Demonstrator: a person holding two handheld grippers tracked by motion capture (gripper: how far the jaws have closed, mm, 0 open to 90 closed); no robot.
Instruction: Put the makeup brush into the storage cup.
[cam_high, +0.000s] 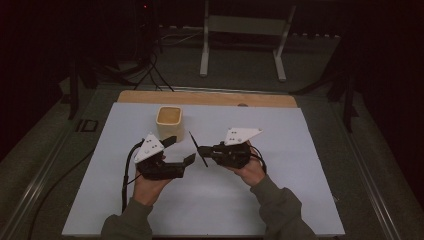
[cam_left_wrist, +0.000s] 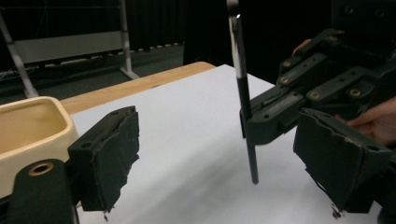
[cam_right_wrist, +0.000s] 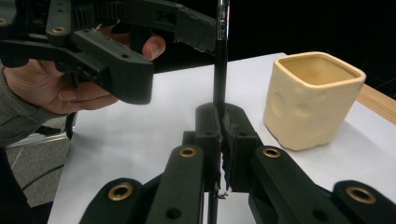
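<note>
My right gripper (cam_high: 202, 150) is shut on a thin black stick (cam_high: 198, 148) with a shiny metal end and holds it upright above the white mat. In the right gripper view the jaws (cam_right_wrist: 223, 135) pinch the stick (cam_right_wrist: 220, 60) near its lower part. My left gripper (cam_high: 181, 150) is open, its two pads on either side of the stick (cam_left_wrist: 246, 102) without pressing it. In the left gripper view the stick stands nearer the right pad (cam_left_wrist: 336, 158). A cream ceramic cup (cam_high: 169, 121) stands empty just behind the left gripper.
The white mat (cam_high: 300, 200) covers a wooden table whose far edge (cam_high: 210, 97) shows. A metal stand (cam_high: 245, 30) and cables (cam_high: 150, 70) lie on the floor beyond. Cables trail from both grippers.
</note>
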